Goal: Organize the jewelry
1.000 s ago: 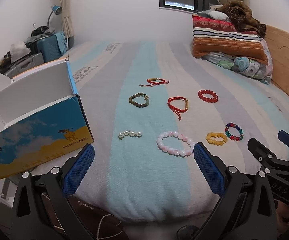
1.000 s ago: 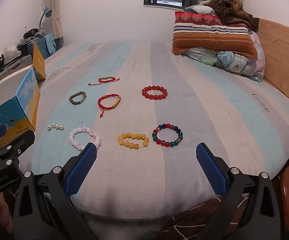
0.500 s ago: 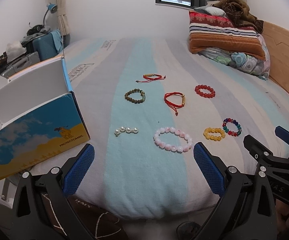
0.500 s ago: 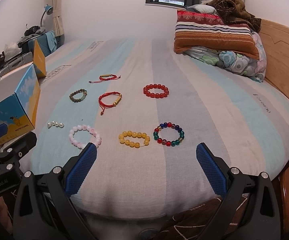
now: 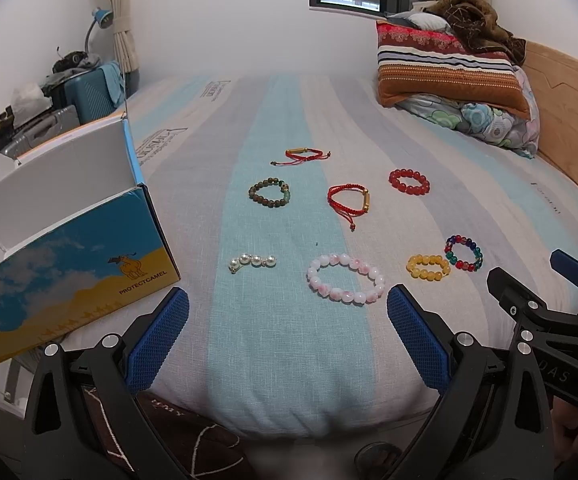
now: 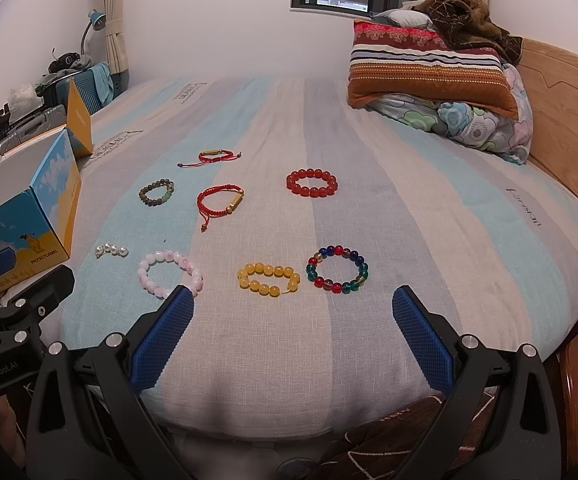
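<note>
Bracelets lie spread on the bed (image 5: 289,344), none in the box (image 5: 69,264) yet. Your left hand-held gripper (image 5: 288,334) is wide open and empty; the pink bracelet (image 5: 345,284) sits just ahead at 1 o'clock, its long axis crosswise. Your right hand-held gripper (image 6: 292,334), equally spread and empty, has the yellow bracelet (image 6: 269,278) near 11 o'clock and the multicolour bracelet (image 6: 337,269) near 1 o'clock. Farther off at 12 lie 4 more. The box stands at your left's 9 o'clock, so I judge that hand nearer.

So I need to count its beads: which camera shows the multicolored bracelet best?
The right wrist view: the multicolored bracelet lies near the middle, large and face-on, each bead distinct. In the left wrist view it sits small toward the right edge, beside the yellow bracelet.
</note>
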`<act>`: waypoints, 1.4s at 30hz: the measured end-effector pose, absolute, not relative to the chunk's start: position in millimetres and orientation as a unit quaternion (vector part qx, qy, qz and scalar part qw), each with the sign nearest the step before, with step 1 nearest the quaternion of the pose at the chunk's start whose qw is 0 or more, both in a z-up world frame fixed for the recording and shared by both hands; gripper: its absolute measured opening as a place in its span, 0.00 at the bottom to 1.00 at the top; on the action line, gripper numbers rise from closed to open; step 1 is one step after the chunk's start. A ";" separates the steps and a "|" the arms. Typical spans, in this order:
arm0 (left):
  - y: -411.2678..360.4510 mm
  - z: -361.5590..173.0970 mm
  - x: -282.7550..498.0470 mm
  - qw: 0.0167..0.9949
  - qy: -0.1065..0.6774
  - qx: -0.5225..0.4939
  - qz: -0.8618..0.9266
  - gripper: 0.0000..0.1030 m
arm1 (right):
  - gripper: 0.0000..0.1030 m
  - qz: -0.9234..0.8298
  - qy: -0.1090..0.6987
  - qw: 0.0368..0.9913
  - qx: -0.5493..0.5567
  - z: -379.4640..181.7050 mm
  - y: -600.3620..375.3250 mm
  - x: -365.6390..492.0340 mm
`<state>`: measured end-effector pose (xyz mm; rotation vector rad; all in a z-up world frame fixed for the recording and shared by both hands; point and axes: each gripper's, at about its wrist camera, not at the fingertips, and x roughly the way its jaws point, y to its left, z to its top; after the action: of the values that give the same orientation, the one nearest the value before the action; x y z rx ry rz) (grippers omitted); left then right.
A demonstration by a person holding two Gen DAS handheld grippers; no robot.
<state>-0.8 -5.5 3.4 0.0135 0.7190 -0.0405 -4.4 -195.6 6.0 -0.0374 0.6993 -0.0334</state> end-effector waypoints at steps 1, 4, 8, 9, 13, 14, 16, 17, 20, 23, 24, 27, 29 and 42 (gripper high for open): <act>-5.6 3.4 -0.6 0.936 0.352 0.007 -0.020 0.95 | 0.93 -0.016 0.342 0.939 -0.018 6.0 -195.7 -4.4; -5.9 3.8 -0.7 0.936 0.352 0.008 -0.021 0.95 | 0.93 -0.017 0.342 0.939 -0.018 6.0 -195.7 -4.5; -6.0 3.8 -1.4 0.936 0.351 0.009 -0.021 0.95 | 0.93 -0.016 0.343 0.939 -0.018 6.1 -195.8 -4.5; -6.0 3.8 -1.4 0.936 0.352 0.008 -0.020 0.95 | 0.93 -0.017 0.342 0.939 -0.018 6.2 -195.7 -4.5; -4.7 3.6 -1.3 0.936 0.351 0.007 -0.020 0.95 | 0.93 -0.017 0.343 0.939 -0.017 6.3 -195.9 -4.3; -4.7 3.5 -1.5 0.936 0.351 0.007 -0.020 0.95 | 0.93 -0.017 0.342 0.939 -0.018 6.4 -195.8 -4.4; -4.4 3.4 -1.9 0.936 0.350 0.007 -0.020 0.95 | 0.93 -0.016 0.342 0.939 -0.018 6.4 -196.0 -4.4; -4.4 3.4 -1.9 0.936 0.350 0.006 -0.020 0.95 | 0.93 -0.016 0.343 0.939 -0.018 6.4 -196.0 -4.4; -4.2 3.9 -1.3 0.936 0.351 0.007 -0.020 0.95 | 0.93 -0.016 0.342 0.939 -0.018 6.5 -196.1 -4.4; -4.2 3.8 -1.5 0.936 0.350 0.007 -0.020 0.95 | 0.93 -0.016 0.342 0.939 -0.018 6.5 -196.1 -4.4; -4.2 4.2 -1.3 0.937 0.350 0.007 -0.019 0.95 | 0.93 -0.016 0.342 0.939 -0.018 6.4 -196.1 -4.4; -3.3 4.6 -1.0 0.936 0.350 0.006 -0.020 0.95 | 0.93 -0.016 0.342 0.939 -0.018 6.6 -196.2 -4.5; -3.1 4.5 -1.0 0.936 0.351 0.006 -0.020 0.95 | 0.93 -0.016 0.342 0.939 -0.018 6.5 -196.3 -4.5; -3.8 10.6 17.5 0.928 0.372 0.013 -0.027 0.95 | 0.93 -0.022 0.342 0.939 -0.014 24.9 -203.3 4.7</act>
<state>17.6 -3.8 10.6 0.0263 0.7616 -0.0544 4.7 -203.3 24.9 -0.0280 0.6974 -0.0448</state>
